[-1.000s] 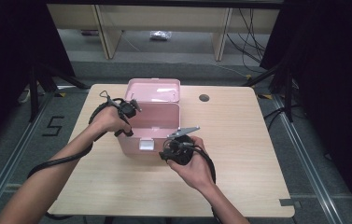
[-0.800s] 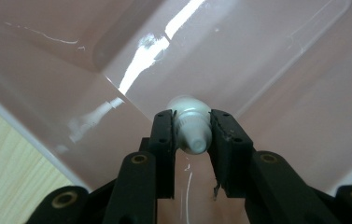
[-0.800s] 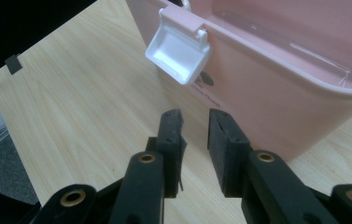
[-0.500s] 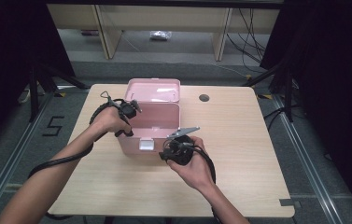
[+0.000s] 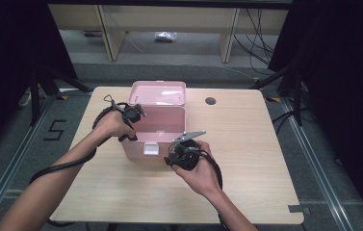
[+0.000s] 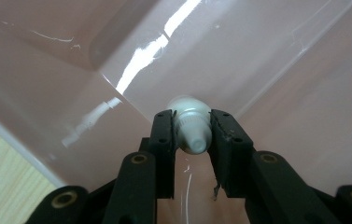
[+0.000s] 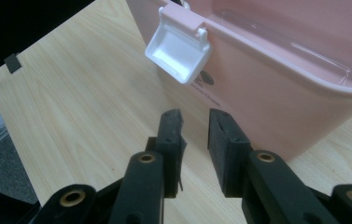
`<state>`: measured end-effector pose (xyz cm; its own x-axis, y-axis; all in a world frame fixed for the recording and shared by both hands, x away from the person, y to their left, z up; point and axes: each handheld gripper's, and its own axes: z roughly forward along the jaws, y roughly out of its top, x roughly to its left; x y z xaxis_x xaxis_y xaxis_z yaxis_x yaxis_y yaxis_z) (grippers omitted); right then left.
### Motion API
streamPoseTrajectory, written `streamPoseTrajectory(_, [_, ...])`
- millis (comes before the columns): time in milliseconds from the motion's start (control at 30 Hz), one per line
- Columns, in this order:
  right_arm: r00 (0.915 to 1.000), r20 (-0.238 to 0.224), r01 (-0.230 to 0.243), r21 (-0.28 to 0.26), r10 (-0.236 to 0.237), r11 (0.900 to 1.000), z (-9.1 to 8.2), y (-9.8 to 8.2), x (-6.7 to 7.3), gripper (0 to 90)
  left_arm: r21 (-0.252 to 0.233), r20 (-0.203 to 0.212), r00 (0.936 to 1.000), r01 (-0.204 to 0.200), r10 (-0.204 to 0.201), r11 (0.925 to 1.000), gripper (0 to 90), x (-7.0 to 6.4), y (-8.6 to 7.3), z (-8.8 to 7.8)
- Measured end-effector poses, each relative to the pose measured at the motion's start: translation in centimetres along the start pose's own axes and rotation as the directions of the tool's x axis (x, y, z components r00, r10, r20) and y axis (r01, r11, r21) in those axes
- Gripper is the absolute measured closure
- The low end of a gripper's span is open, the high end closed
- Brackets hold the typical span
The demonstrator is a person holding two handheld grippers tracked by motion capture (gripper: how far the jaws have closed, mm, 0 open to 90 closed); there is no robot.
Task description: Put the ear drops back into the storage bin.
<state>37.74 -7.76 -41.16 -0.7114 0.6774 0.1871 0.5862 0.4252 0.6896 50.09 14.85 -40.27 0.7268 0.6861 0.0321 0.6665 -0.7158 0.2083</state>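
one white bottle (image 6: 191, 128) inside pink box (image 5: 162, 129).

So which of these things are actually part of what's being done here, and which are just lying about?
Part of the job:
- pink box, lid open
- small white bottle, gripped by the left gripper inside the box
- right gripper, empty, near the box's white latch

Just lying about:
- wooden table
- bag on the floor
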Motion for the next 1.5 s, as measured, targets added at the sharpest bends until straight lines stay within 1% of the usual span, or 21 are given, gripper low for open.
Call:
streamPoseTrajectory(33, [1.0, 0.0, 0.0, 0.0, 0.0, 1.0, 0.01, 0.0, -0.01, 75.1, -0.001, 0.002, 1.0, 0.001, -0.001, 1.0, 70.9, 0.0, 0.0, 0.0])
streamPoseTrajectory(67, [0.9999, 0.004, 0.016, -0.004, -0.016, 1.0, 0.07, -0.05, -0.1, 75.1, -0.001, 0.002, 1.0, 0.0, 0.0, 1.0, 70.9, -0.01, 0.01, 0.0])
streamPoseTrajectory(100, [0.9997, 0.005, 0.022, -0.005, -0.022, 1.0, 0.1, -0.06, -0.13, 75.1, 0.001, 0.004, 1.0, 0.0, 0.0, 1.0, 70.9, -0.02, 0.02, 0.02])
streamPoseTrajectory(133, [1.0, -0.001, -0.002, 0.003, 0.002, 1.0, -0.01, -0.01, 0.01, 75.1, 0.001, 0.005, 1.0, 0.001, -0.001, 1.0, 70.9, -0.03, 0.02, 0.03])
streamPoseTrajectory(333, [1.0, 0.001, -0.001, 0.002, 0.001, 1.0, -0.02, 0.05, 0.03, 75.0, 0.013, 0.004, 1.0, -0.009, 0.009, 0.9999, 70.9, -0.09, 0.08, 0.09])
streamPoseTrajectory(667, [1.0, 0.005, 0.003, -0.001, -0.003, 1.0, -0.08, 0.03, 0.03, 75.1, 0.014, 0.005, 1.0, 0.0, 0.0, 0.9999, 70.8, -0.18, 0.12, 0.24])
streamPoseTrajectory(833, [1.0, -0.001, -0.002, 0.0, 0.002, 1.0, -0.08, 0.02, 0.02, 75.1, 0.02, 0.006, 1.0, -0.001, 0.001, 0.9998, 70.8, -0.17, 0.17, 0.27])
streamPoseTrajectory(967, [1.0, 0.004, 0.003, -0.002, -0.003, 1.0, -0.08, 0.05, 0.04, 75.0, 0.028, 0.006, 1.0, -0.005, 0.005, 0.9996, 70.8, -0.12, 0.23, 0.28])
streamPoseTrajectory(1167, [1.0, -0.001, -0.003, -0.004, 0.003, 1.0, -0.13, 0.04, 0.05, 75.0, 0.034, 0.006, 1.0, 0.0, 0.0, 0.9994, 70.7, -0.16, 0.32, 0.36])
streamPoseTrajectory(1233, [1.0, 0.007, 0.002, -0.007, -0.002, 1.0, -0.15, 0.04, -0.01, 75.0, 0.038, 0.006, 1.0, -0.004, 0.003, 0.9993, 70.7, -0.13, 0.33, 0.38])
streamPoseTrajectory(1400, [1.0, 0.007, 0.001, -0.007, 0.0, 1.0, -0.19, 0.05, 0.0, 74.9, 0.034, 0.01, 1.0, 0.003, -0.003, 0.9994, 70.7, -0.16, 0.37, 0.53])
streamPoseTrajectory(1433, [1.0, 0.005, -0.001, -0.006, 0.001, 1.0, -0.21, 0.04, 0.02, 74.9, 0.035, 0.013, 0.9997, 0.019, -0.02, 0.9992, 70.7, -0.28, 0.34, 0.56])
streamPoseTrajectory(1500, [1.0, 0.007, 0.003, -0.007, -0.003, 1.0, -0.18, 0.03, 0.0, 74.8, 0.037, 0.016, 0.9995, 0.026, -0.026, 0.999, 70.6, -0.31, 0.36, 0.62])
